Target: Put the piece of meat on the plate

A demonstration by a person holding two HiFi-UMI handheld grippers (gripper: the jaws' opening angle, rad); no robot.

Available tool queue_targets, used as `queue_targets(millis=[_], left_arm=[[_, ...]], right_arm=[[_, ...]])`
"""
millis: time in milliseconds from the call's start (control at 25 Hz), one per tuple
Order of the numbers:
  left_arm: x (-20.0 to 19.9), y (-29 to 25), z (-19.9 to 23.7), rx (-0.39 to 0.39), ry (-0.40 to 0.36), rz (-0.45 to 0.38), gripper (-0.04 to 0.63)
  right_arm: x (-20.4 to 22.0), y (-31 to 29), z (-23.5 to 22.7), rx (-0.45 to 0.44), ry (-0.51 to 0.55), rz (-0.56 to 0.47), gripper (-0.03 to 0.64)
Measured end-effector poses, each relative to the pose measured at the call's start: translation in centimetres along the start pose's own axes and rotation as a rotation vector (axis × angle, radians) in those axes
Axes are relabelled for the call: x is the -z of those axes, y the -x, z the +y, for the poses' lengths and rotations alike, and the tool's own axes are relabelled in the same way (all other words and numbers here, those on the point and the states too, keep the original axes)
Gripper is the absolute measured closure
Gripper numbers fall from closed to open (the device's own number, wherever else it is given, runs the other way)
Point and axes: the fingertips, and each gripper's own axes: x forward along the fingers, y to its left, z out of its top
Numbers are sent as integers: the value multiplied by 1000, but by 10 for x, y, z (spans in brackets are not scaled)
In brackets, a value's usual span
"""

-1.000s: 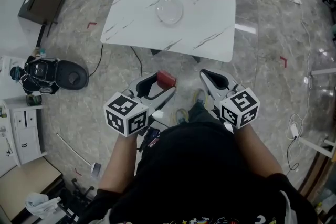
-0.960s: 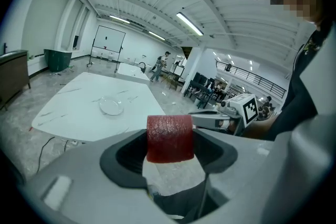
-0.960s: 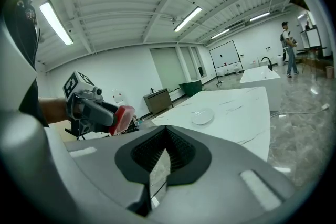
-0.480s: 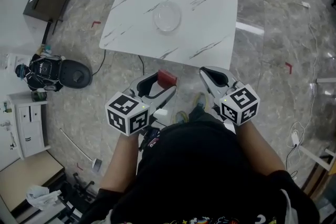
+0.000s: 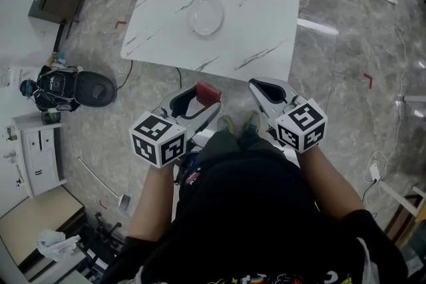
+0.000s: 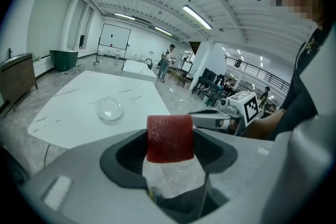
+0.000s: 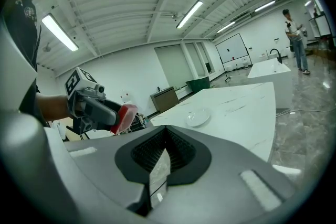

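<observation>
- Over the last second I have carried both hand-held grippers closer to the worktop (image 5: 259, 3). Its near edge now lies just ahead of the tips.
- The left hand-held gripper (image 5: 200, 96) stays clamped on the piece of meat (image 5: 208, 92), which has not shifted in the jaws. The right hand-held gripper (image 5: 263, 91) is closed and empty.
- The meat is still off the worktop, over the floor, so I judge this the approach and the placing not yet begun.
- The plate (image 5: 205, 15) sits near the worktop's middle, well apart from every edge.
- Bare worktop surrounds it, and nothing stands between the near edge and the plate.
</observation>
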Motion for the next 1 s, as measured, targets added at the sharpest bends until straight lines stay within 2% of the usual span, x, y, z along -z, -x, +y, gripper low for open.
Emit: queue_targets(millis=[440,1000], left_arm=[[-3,-15,20,30,6,18,218],[-17,-41,78,109,-18,96,218]], right_arm=[[-1,-13,-10,24,-9,29,597],[-16,-68,-41,111,-62,59,597]])
